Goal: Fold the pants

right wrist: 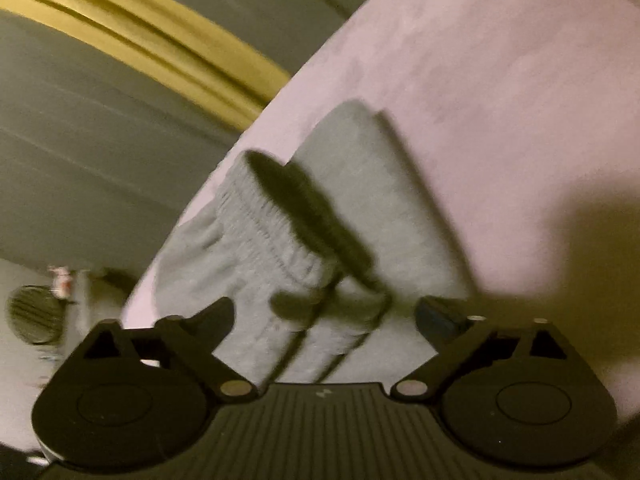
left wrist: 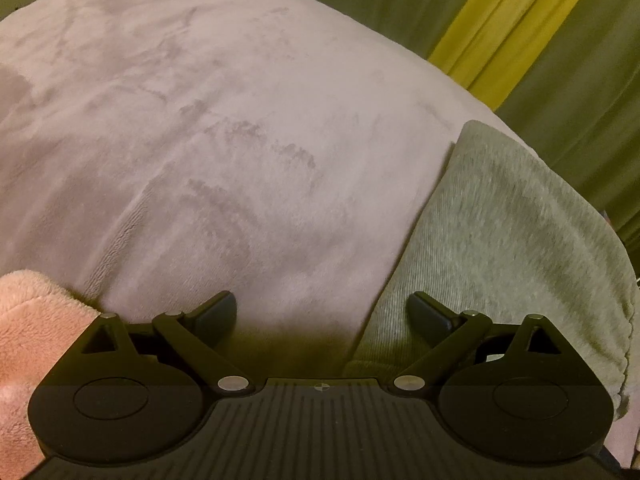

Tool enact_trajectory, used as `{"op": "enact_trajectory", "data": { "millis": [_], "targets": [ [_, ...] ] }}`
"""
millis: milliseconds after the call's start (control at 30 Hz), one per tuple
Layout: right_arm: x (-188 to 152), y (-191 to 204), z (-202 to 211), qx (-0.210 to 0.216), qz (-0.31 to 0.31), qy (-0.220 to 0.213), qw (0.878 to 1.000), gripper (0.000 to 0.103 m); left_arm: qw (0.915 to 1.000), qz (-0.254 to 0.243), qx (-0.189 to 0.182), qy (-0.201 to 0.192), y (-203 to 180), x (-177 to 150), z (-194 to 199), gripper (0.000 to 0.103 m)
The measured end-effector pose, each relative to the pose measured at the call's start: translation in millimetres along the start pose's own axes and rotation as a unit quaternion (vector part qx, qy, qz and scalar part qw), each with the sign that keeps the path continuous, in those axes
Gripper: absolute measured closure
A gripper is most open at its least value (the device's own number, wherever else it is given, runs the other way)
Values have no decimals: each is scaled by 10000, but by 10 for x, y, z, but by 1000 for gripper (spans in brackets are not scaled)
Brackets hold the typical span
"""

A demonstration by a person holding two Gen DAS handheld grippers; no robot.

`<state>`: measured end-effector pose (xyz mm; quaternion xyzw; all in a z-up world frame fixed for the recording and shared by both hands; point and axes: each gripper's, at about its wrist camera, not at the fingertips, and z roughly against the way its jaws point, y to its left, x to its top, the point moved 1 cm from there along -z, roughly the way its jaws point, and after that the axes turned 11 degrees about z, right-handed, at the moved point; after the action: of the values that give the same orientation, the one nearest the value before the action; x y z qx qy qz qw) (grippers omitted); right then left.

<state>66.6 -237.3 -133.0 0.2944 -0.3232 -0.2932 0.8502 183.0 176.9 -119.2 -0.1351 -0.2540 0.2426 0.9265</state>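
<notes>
The pants (right wrist: 348, 216) lie folded on the bed (right wrist: 500, 80), waistband at 10 o'clock. Both the right tool (right wrist: 324, 316) and left tool (left wrist: 322, 312) gape wide, holding nothing. With nothing pinned, the bulky top layer may spring open or slide toward the bed's edge.

Pants (left wrist: 500, 248) light grey, heathered knit, fine diagonal rib; waistband (right wrist: 276, 228) same grey, gathered. Blanket (left wrist: 200, 120) pale mauve-pink plush, darker brushed streaks. Fleece (left wrist: 28, 320) salmon pink. Curtain (left wrist: 492, 28) mustard yellow stripe on olive-grey folds. Grippers (left wrist: 322, 312) matt black, ribbed body, silver pivot pins.
</notes>
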Motion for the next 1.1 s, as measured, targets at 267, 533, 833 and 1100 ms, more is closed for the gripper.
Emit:
{"op": "enact_trajectory", "data": {
  "millis": [267,533,833,1100],
  "targets": [
    [145,-106,-270,608,-406,-6,9973,7,10000,4,29,12,6,-1,-19,3],
    [211,-74,-354,969,-169,152,9950,34,9999,-56,127,1,-16,-8,-50,2],
    [313,276,-569,923,146,159,9955,60,9998,-87,158,-15,-19,-18,-56,2],
    [206,539,126,1576,151,-746,9846,61,10000,-35,28,25,8,-8,-30,0]
  ]
}}
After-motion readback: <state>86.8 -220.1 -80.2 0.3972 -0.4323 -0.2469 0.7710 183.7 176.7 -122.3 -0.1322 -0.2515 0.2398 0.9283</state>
